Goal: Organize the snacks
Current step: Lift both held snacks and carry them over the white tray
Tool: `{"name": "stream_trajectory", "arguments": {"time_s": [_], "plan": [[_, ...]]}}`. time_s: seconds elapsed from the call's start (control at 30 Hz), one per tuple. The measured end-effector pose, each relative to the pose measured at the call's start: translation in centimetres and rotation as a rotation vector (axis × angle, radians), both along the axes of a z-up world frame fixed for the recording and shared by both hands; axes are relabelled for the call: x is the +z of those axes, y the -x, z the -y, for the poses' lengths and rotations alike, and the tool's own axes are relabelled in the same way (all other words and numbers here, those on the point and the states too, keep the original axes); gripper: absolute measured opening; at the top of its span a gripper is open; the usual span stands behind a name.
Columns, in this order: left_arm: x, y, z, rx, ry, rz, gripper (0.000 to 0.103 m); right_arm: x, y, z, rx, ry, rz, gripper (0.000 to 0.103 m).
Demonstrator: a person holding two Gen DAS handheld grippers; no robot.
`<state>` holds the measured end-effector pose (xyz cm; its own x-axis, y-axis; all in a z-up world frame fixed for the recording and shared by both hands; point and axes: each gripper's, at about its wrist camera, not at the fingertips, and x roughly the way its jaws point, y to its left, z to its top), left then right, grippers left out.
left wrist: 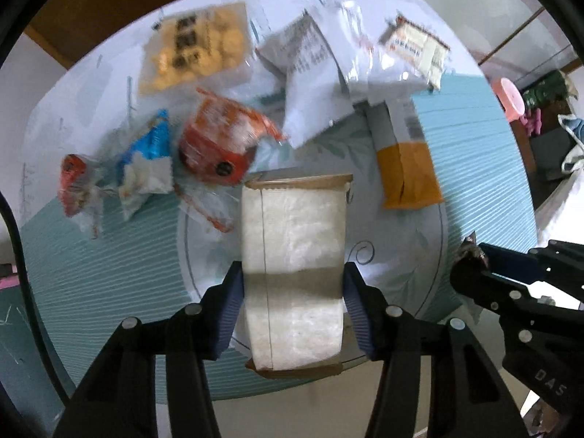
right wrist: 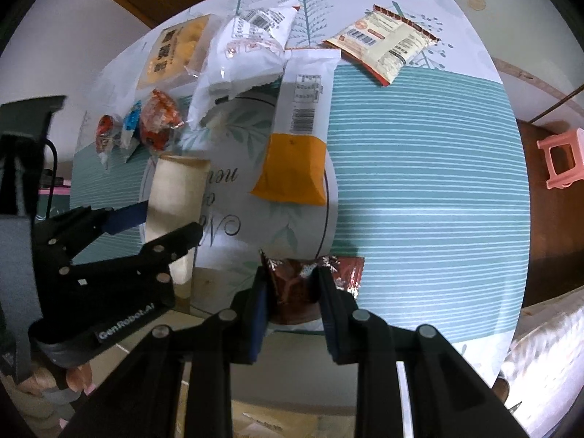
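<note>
My left gripper (left wrist: 292, 284) is shut on a white snack pack with brown ends (left wrist: 292, 255), held above the table's near edge; it also shows in the right wrist view (right wrist: 175, 197). My right gripper (right wrist: 292, 281) is shut on a dark brown foil snack packet (right wrist: 292, 281), seen at the right in the left wrist view (left wrist: 471, 255). On the table lie an orange-and-white pack (right wrist: 295, 146), a red-orange packet (left wrist: 222, 138), a blue packet (left wrist: 146, 157), a small red packet (left wrist: 76, 182), a yellow puff bag (left wrist: 197, 51), white packs (left wrist: 306, 73) and a cream packet (right wrist: 383, 43).
The table carries a teal-striped cloth (right wrist: 419, 182) with a leaf-printed centre. A pink stool (right wrist: 562, 160) stands on the floor to the right. Wooden floor and white wall lie beyond the table's far edge.
</note>
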<state>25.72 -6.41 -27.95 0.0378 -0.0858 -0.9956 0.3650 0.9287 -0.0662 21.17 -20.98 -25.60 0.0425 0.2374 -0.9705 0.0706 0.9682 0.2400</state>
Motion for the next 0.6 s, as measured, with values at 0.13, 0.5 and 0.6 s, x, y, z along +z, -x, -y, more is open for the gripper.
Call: {"name": "stream_trajectory", "arguments": {"time_s": [0.13,0.5,0.6], "plan": [[3.1,0.6,-0.9,0.021,0.023,0.062,0.051,2.1,0.3,-0.4,-0.001,-0.007,0.047,0.026],[15.9,5.9,-2.2,0.050,0.092,0.293,0.052,12.7,3.9,0.5,0.004,-0.062,0.295,0.026],[19.2,8.7,-3.0,0.064,0.111,0.344,0.052,15.5,6.1,-0.5,0.032,-0.073,0.355,0.026]]}}
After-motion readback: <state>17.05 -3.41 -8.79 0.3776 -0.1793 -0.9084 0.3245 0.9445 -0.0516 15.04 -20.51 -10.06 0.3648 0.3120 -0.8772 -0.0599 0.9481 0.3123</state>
